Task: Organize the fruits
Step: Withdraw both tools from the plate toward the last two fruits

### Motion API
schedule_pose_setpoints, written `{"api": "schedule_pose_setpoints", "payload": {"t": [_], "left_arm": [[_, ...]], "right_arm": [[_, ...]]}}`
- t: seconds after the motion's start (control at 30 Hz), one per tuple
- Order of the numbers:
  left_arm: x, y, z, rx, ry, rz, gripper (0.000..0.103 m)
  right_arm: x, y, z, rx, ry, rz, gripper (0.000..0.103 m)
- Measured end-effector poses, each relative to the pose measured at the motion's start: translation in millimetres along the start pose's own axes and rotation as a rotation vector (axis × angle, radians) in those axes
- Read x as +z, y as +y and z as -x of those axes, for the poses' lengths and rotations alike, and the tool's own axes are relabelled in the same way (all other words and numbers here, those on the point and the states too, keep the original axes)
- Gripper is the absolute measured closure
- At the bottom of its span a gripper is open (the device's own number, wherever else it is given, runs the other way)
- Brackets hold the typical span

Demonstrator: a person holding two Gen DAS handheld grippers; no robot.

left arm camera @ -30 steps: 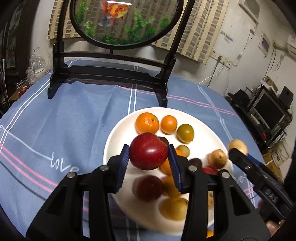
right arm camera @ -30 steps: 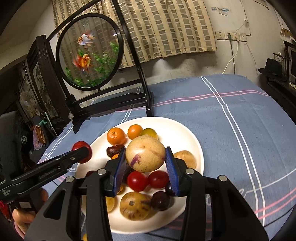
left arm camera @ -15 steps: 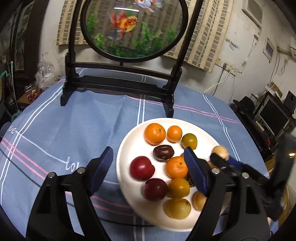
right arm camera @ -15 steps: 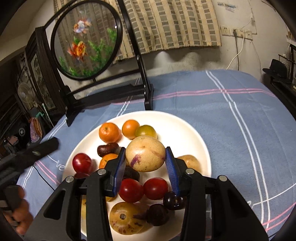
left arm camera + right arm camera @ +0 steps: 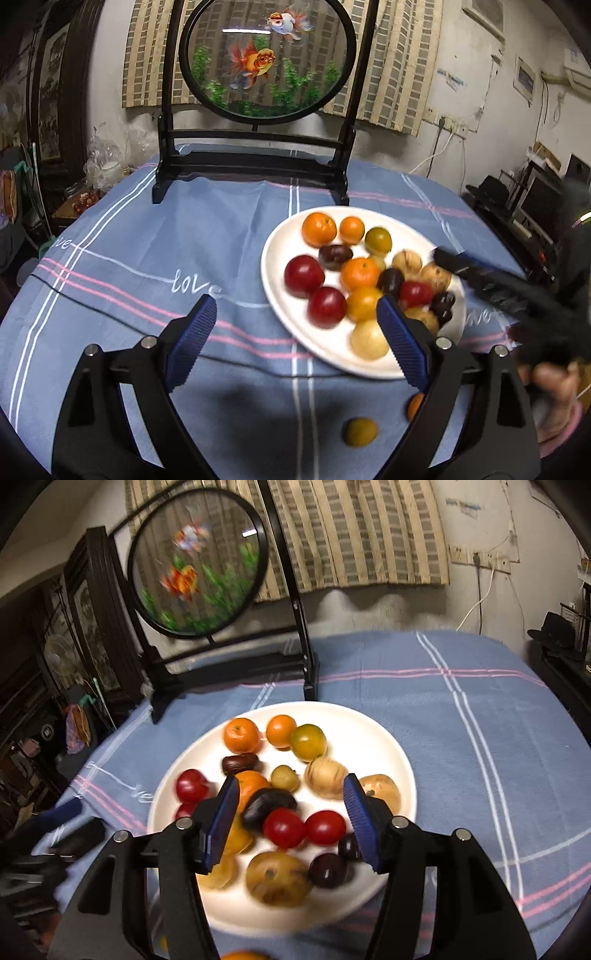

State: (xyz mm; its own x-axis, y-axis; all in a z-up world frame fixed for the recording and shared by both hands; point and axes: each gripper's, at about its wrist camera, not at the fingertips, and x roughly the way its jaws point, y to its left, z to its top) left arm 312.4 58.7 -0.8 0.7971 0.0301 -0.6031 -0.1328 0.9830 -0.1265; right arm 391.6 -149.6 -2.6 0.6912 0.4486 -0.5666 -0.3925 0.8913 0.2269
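Both grippers empty right now. Left gripper (image 5: 293,343) jaws still opening, nearly full wide, nothing between the pads, hanging over the cloth (image 5: 155,240) at the plate's (image 5: 273,266) near-left edge. Right gripper (image 5: 288,812) jaws also opening, about half wide, over the plate centre; fruit shows through the gap but the pads touch none of it.

Fruit location: most of it sits on the plate, namely oranges (image 5: 319,229), red plums (image 5: 304,276), tomatoes (image 5: 284,828), a pale round fruit (image 5: 326,777) and dark plums (image 5: 327,869). Two strays are off the plate on the cloth near the front edge: a yellow-green one (image 5: 360,431) and an orange one (image 5: 415,405), half hidden behind the left finger.

Risks as I see them:
- plate is crowded and everything is round; a nudge from the right fingers on the way out could roll a tomato or plum over the rim
- pale fruit rests loose among its neighbours, may shift and start a chain roll
- both grippers work the same near side, so a finger clash is likely if both go in together
- strays sit close to the table's near side; a bad approach pushes them off
- soft fruit, hard squeeze = bruise or split
- right view is motion-blurred, so exact clearances are uncertain
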Motion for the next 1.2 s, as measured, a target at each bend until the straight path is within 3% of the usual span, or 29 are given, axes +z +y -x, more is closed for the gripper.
{"api": "schedule_pose_setpoints", "payload": {"t": [0.27, 0.43, 0.53, 1.2], "left_arm": [[-16.6, 6.3, 18.8, 0.008, 0.000, 0.011, 0.008], [-21.4, 7.8, 27.6, 0.068, -0.029, 0.001, 0.006], [-22.9, 11.7, 27.3, 0.079, -0.009, 0.008, 0.006], [-24.1, 8.1, 29.5, 0.074, 0.018, 0.009, 0.006]], "right_arm": [[-60.5, 13.3, 58.6, 0.072, 0.052, 0.097, 0.043], [-96.0, 38.2, 52.2, -0.036, 0.127, 0.254, 0.043], [-101.6, 46.2, 43.6, -0.053, 0.153, 0.309, 0.043], [-107.0, 54.1, 14.1, -0.049, 0.234, 0.336, 0.043]]}}
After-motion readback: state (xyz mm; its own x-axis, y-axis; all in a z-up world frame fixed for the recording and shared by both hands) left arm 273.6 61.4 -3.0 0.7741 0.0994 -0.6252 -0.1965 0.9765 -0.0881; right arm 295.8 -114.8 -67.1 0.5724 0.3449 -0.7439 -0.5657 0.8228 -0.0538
